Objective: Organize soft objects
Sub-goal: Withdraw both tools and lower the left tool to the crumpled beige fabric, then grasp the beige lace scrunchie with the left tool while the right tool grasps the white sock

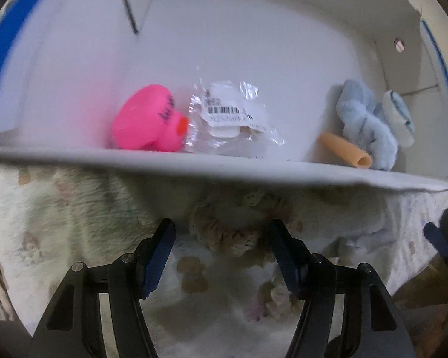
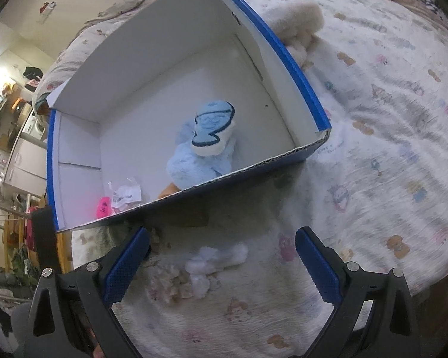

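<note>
We hold both grippers over the bed [image 2: 388, 149], fingers spread and empty: left gripper [image 1: 222, 232] above a beige scrunchie [image 1: 224, 232], right gripper [image 2: 222, 243] above white fluff [image 2: 215, 264], beside the box [image 2: 170, 68].

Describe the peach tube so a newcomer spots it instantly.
Find the blue-edged cardboard box on the bed. Against its near wall, beside the light blue plush, lies the peach tube: smooth, hollow-ended, the only orange-tan thing there.
</note>
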`<action>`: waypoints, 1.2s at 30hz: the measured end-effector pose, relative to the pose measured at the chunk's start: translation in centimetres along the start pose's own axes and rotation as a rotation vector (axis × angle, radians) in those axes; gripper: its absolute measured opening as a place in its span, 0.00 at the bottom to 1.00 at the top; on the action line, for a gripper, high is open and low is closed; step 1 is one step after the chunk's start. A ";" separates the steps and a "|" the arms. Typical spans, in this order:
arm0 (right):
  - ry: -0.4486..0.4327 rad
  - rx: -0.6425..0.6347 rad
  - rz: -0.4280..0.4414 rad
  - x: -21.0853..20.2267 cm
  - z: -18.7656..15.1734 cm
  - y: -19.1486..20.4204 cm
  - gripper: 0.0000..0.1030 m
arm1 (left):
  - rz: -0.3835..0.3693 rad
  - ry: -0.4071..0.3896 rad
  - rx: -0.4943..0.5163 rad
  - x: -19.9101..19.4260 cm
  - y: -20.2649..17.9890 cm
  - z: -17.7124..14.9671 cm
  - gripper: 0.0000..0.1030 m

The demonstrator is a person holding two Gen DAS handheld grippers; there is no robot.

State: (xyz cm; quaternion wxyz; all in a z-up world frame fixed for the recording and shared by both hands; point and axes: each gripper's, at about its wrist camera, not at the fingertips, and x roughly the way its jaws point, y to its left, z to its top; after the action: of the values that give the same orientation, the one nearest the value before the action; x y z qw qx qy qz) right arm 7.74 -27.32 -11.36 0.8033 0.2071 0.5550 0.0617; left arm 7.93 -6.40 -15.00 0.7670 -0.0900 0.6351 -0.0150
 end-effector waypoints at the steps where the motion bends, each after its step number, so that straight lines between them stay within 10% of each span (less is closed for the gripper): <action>1: 0.003 -0.001 -0.002 0.1 0.0 0.0 1.00 | 0.017 0.001 0.013 0.3 -0.4 0.1 0.54; 2: 0.005 -0.003 -0.004 0.2 0.1 -0.1 1.00 | 0.024 -0.003 0.021 0.3 -0.6 0.1 0.30; 4: 0.011 -0.001 -0.008 0.4 0.1 -0.2 1.00 | 0.026 0.001 0.052 0.4 -1.2 0.2 0.13; 10: 0.044 0.001 -0.001 1.1 0.2 -0.6 1.00 | -0.054 0.016 0.022 -0.8 -0.2 -0.2 0.11; 24: 0.227 0.071 0.015 6.0 -0.8 -1.5 0.46 | -0.119 -0.142 -0.031 -7.7 5.4 -1.9 0.11; 28: 0.180 -0.007 -0.010 5.2 -0.8 -0.3 0.10 | -0.070 -0.154 -0.033 -7.9 6.9 -2.3 0.11; 36: 0.039 -0.056 0.037 0.3 -1.5 0.2 0.07 | -0.040 -0.181 -0.028 -8.7 7.6 -3.0 0.11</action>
State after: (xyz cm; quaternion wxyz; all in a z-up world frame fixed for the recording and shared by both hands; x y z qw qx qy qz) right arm 6.50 -26.67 -12.04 0.7965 0.1933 0.5648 0.0961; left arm 2.67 1.93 -8.28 0.8195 -0.1143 0.5615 -0.0133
